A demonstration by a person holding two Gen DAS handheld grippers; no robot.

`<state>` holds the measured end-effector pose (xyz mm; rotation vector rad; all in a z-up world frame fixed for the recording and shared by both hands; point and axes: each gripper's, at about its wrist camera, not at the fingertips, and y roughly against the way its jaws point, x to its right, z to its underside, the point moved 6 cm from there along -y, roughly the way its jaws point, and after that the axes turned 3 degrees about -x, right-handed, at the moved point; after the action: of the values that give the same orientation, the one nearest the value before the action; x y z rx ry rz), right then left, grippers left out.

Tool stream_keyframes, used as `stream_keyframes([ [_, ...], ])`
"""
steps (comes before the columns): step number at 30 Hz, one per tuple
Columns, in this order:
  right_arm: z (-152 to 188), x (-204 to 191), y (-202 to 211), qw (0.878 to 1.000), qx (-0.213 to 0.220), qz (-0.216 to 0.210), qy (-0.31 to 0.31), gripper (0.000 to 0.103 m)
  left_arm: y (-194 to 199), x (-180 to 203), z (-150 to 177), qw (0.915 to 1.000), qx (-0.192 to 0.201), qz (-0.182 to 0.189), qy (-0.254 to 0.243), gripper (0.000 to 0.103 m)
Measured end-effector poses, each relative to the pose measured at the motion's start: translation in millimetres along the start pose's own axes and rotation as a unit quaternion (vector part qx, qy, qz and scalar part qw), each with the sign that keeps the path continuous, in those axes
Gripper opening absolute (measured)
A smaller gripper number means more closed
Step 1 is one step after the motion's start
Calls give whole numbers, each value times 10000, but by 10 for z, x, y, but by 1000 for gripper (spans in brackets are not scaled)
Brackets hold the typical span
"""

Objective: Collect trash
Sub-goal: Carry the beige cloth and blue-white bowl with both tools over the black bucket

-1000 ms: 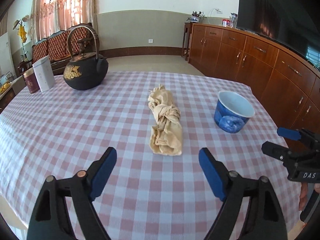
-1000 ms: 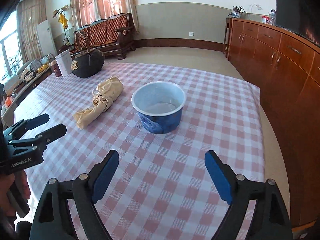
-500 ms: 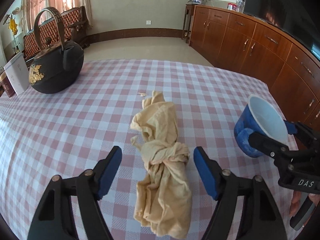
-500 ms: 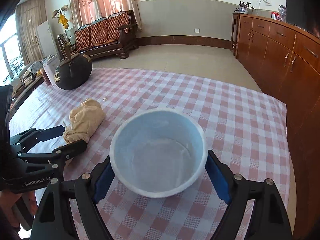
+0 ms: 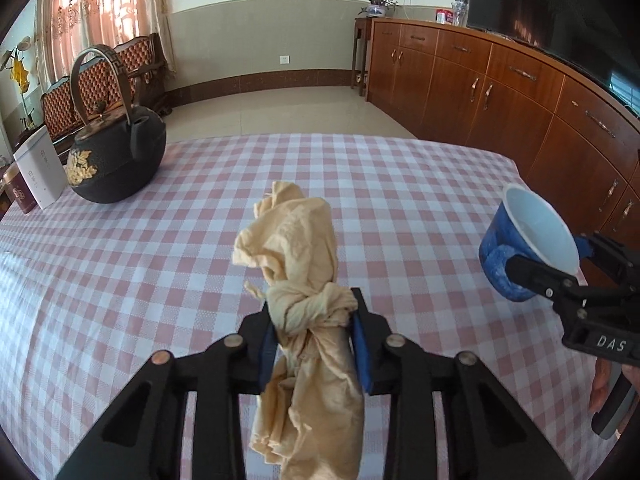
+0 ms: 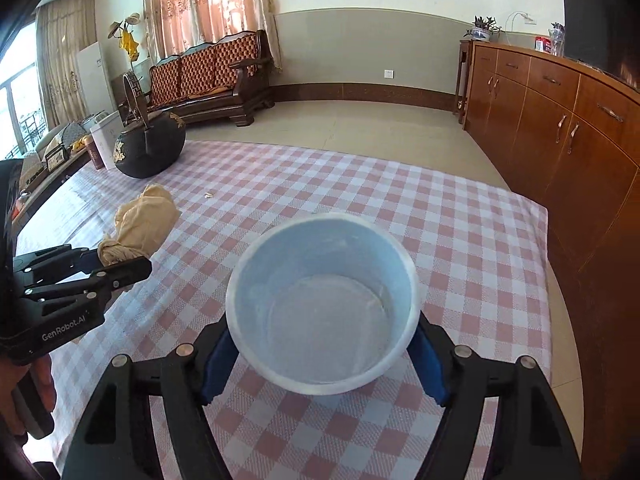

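A knotted tan cloth (image 5: 304, 272) is clamped at its knot between the blue pads of my left gripper (image 5: 314, 338), lifted off the pink checked tablecloth (image 5: 160, 264). It also shows in the right wrist view (image 6: 140, 228). My right gripper (image 6: 320, 356) is shut on a blue paper bowl with a white, empty inside (image 6: 324, 312), held above the table. The bowl (image 5: 528, 236) shows tilted at the right of the left wrist view. A small pale scrap (image 6: 208, 195) lies on the cloth beyond the bowl.
A black iron teapot (image 5: 116, 160) stands at the far left of the table, with a white box (image 5: 40, 172) and a dark red tin (image 5: 18, 194) beside it. Wooden cabinets (image 5: 520, 104) run along the right. A sofa (image 6: 208, 76) stands across the floor.
My left gripper has closed on the cloth's knot and lifted it. My right gripper has closed on the bowl and raised it off the table.
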<state>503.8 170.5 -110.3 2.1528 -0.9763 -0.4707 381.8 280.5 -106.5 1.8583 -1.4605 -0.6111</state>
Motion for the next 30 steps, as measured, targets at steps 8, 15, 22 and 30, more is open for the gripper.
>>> stream_keyframes([
  [8, 247, 96, 628, 9996, 169, 216, -6, 77, 466, 169, 322, 9997, 222, 72, -54, 34],
  [15, 672, 137, 1196, 9987, 222, 438, -165, 77, 810, 444, 591, 9991, 291, 287, -135, 34],
  [22, 1141, 249, 1753, 9966, 265, 645, -435, 77, 1072, 738, 867, 9979, 235, 486, -359, 34],
  [30, 1540, 347, 2252, 9940, 335, 861, -589, 77, 1364, 1026, 1032, 9958, 340, 634, -566, 34],
])
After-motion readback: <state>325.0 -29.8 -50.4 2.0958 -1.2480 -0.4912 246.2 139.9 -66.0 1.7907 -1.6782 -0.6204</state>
